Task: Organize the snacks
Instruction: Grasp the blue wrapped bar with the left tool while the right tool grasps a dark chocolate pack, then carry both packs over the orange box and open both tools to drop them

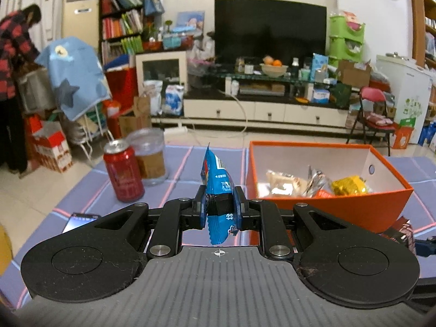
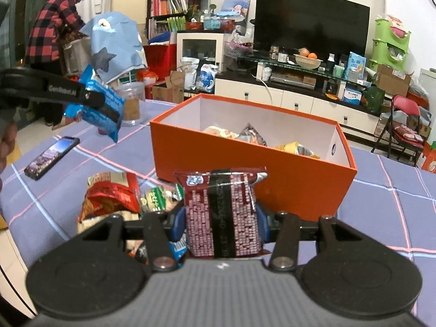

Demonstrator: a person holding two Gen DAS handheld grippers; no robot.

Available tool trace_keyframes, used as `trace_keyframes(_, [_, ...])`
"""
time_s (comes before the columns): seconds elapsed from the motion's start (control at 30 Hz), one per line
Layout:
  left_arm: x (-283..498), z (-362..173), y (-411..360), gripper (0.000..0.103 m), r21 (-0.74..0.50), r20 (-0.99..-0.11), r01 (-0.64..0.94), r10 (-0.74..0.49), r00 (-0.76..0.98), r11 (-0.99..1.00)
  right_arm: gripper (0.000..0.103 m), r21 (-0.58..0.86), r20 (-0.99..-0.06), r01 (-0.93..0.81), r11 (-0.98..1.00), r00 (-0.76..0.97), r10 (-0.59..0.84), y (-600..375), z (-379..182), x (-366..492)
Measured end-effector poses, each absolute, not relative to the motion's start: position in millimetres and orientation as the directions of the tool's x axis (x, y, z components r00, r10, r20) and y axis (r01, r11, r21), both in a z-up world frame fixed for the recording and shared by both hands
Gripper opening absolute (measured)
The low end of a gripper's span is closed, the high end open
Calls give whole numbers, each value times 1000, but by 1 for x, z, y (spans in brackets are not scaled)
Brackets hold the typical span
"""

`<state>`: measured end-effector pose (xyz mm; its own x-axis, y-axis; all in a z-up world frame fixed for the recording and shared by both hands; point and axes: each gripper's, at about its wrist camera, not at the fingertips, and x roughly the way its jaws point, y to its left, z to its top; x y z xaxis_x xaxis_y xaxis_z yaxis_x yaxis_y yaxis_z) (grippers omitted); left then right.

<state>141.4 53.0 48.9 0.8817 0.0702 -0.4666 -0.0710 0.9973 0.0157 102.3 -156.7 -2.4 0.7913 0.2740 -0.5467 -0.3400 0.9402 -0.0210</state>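
Observation:
My left gripper (image 1: 220,204) is shut on a blue snack packet (image 1: 216,174), held edge-on above the table, left of the orange box (image 1: 340,207). From the right wrist view the same left gripper (image 2: 109,109) and blue packet (image 2: 94,103) hang at the upper left. My right gripper (image 2: 222,218) is shut on a dark red snack packet (image 2: 222,212), just in front of the orange box (image 2: 272,188). Several wrapped snacks (image 1: 313,182) lie inside the box. More loose packets (image 2: 114,196) lie on the table left of the right gripper.
A red can (image 1: 122,171) and a clear plastic jar (image 1: 150,158) stand at the table's far left. A phone (image 2: 51,156) lies on the purple checked tablecloth (image 2: 381,212). A person in a red plaid shirt (image 2: 51,32) bends over far behind the table.

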Motion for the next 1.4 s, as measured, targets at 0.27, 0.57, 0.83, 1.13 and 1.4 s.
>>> trace_keyframes(0.27, [153,72,23,0,10,-433,-48,47,900,999,49,-6,-468,-277,961,850,242,-175,37,103])
trace_keyframes(0.57, [191,96,-20,0,10,-399,8,-3,917,1000,49,42,-397,-167,985,902,170,-206,78,157])
trace_keyframes(0.83, [230,73,-46,0,18,-426,23,-13,904,1000,49,82,-429,-127,988,891,150,-222,62,212])
trace_keyframes(1.13, [256,47,-54,0,43,-461,4,17,887,999,49,104,-468,-126,987,869,160,-221,39,238])
trace_keyframes(1.4, [265,35,-61,0,62,-480,-8,36,876,998,49,107,-489,-130,986,856,166,-219,32,245])
